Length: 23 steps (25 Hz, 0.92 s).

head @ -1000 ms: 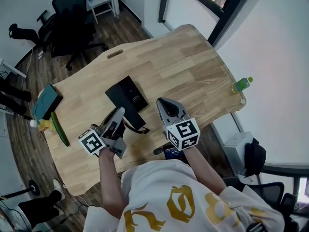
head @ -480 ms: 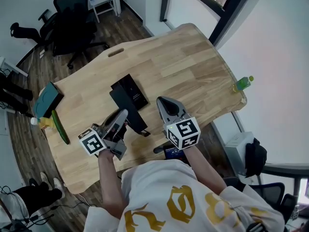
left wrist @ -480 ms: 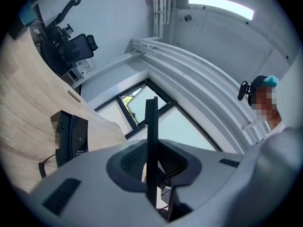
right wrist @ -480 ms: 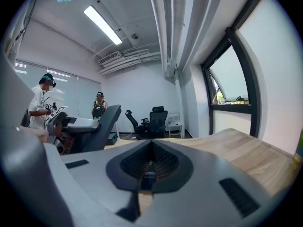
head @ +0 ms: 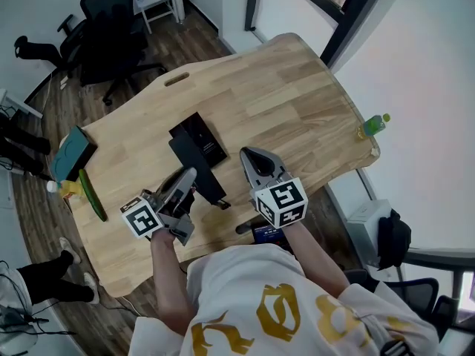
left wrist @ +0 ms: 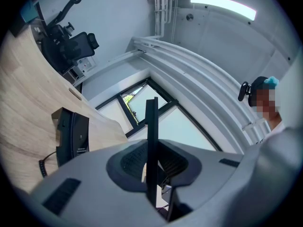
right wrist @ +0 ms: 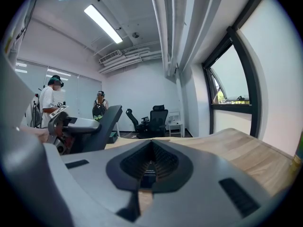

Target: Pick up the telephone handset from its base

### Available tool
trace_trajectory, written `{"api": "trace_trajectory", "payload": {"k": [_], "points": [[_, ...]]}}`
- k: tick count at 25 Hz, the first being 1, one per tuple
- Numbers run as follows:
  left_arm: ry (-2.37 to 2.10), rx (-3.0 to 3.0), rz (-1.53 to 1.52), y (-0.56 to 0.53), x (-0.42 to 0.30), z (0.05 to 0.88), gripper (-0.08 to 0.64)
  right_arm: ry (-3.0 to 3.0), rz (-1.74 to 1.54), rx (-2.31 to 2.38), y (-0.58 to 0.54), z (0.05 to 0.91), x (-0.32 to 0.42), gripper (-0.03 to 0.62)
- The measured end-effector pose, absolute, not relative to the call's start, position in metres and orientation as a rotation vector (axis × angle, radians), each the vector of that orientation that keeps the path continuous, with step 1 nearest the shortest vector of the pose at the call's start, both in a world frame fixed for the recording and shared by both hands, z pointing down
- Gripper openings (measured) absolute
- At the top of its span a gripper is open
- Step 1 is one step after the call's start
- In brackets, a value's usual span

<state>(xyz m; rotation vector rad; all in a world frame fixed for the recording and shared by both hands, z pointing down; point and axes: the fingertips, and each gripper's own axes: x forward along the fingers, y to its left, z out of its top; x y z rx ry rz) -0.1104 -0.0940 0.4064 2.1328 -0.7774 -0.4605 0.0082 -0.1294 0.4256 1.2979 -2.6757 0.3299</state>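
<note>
The black telephone handset [head: 210, 178] hangs as a long bar over the wooden table [head: 282, 95], just in front of its flat black base [head: 199, 136]. My left gripper [head: 188, 175] is shut on the handset's near half. In the left gripper view the handset [left wrist: 151, 126] stands edge-on between the jaws, with the base [left wrist: 75, 134] and a coiled cord [left wrist: 45, 162] off to the left. My right gripper [head: 249, 156] hovers beside the handset to the right, jaws together and empty. From the right gripper view the handset [right wrist: 105, 119] shows at the left.
A green bottle [head: 371, 130] stands at the table's right edge. A cucumber [head: 90, 196] and a teal box [head: 72, 154] lie at the left edge. Black office chairs [head: 107, 21] stand beyond the table. People [right wrist: 49, 103] stand in the background.
Both grippers have kept nearly still, the left one still holding the handset. A person's legs on the floor at the lower left have moved.
</note>
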Motion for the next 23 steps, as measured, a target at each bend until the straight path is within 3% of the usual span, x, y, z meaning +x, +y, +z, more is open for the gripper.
{"api": "trace_trajectory", "payload": {"k": [23], "points": [[-0.8,2.096,-0.455,-0.105,-0.117,0.418,0.072,-2.688,0.355,1.303,-0.142,0.427,0.009,0.005]]}}
